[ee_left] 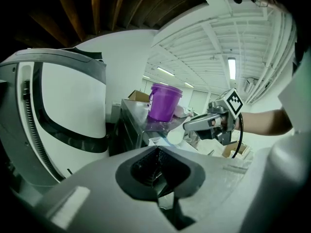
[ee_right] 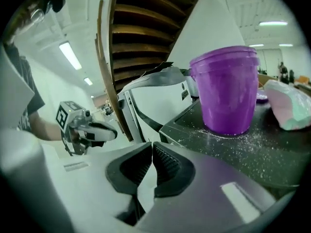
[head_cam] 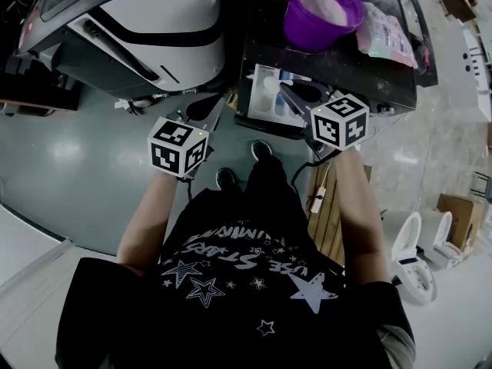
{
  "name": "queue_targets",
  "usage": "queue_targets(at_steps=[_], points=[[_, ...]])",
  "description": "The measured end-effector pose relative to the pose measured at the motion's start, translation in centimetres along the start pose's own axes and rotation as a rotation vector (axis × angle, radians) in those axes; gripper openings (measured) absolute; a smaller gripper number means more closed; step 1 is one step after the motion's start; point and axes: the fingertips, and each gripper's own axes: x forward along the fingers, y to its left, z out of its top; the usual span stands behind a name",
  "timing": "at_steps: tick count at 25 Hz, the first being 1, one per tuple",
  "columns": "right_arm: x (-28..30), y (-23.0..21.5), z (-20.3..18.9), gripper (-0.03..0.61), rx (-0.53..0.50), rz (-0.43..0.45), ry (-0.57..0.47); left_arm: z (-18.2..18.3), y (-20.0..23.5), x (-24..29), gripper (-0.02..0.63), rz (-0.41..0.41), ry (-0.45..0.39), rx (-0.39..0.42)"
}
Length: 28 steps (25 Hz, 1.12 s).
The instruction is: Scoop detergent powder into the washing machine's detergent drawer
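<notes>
On the dark washing machine top stands a purple bucket holding white powder, also in the left gripper view and the right gripper view. Below the machine's front edge the white detergent drawer is pulled out. My right gripper hovers at the drawer, shut and empty, its pads touching. My left gripper is to the drawer's left over the floor, shut on nothing. Each gripper sees the other: the right gripper and the left gripper. No scoop is in view.
A pink-and-white bag lies right of the bucket, with powder grains spilled on the top. A second white machine stands at the left. Wooden boards lean by my right leg. A cardboard box and white toilets stand at the right.
</notes>
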Motion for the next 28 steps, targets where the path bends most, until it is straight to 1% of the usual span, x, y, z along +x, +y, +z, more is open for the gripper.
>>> queue_targets(at_steps=[3,6,13,16,20,22,25,28], points=[[0.8,0.4,-0.3,0.034,-0.119,-0.007,0.013,-0.4,-0.1,-0.4,0.000,0.006,0.002,-0.002],[1.4,0.6,-0.5,0.034,-0.267,-0.024,0.023,-0.8,-0.3,-0.5,0.000,0.010,0.004,-0.006],[2.9,1.1,-1.8,0.034,-0.603,-0.074,0.122,-1.5,-0.4,-1.1,0.000,0.024,0.007,-0.018],[3.5,1.4,-2.4,0.034,-0.770,-0.103,0.158,-1.9,-0.3,-1.3,0.000,0.031,0.008,-0.022],[4.1,1.7,-3.5,0.034,-1.018,-0.142,0.214,-2.2,-0.3,-1.5,0.000,0.034,0.007,-0.027],[4.3,1.7,-4.0,0.034,-1.118,-0.162,0.238,-2.2,-0.4,-1.7,0.000,0.035,0.006,-0.030],[4.3,1.6,-4.3,0.035,-1.215,-0.194,0.261,-2.3,-0.5,-1.9,0.000,0.036,0.001,-0.033],[4.3,1.5,-4.5,0.034,-1.264,-0.214,0.269,-2.4,-0.4,-2.2,0.000,0.039,-0.004,-0.034]])
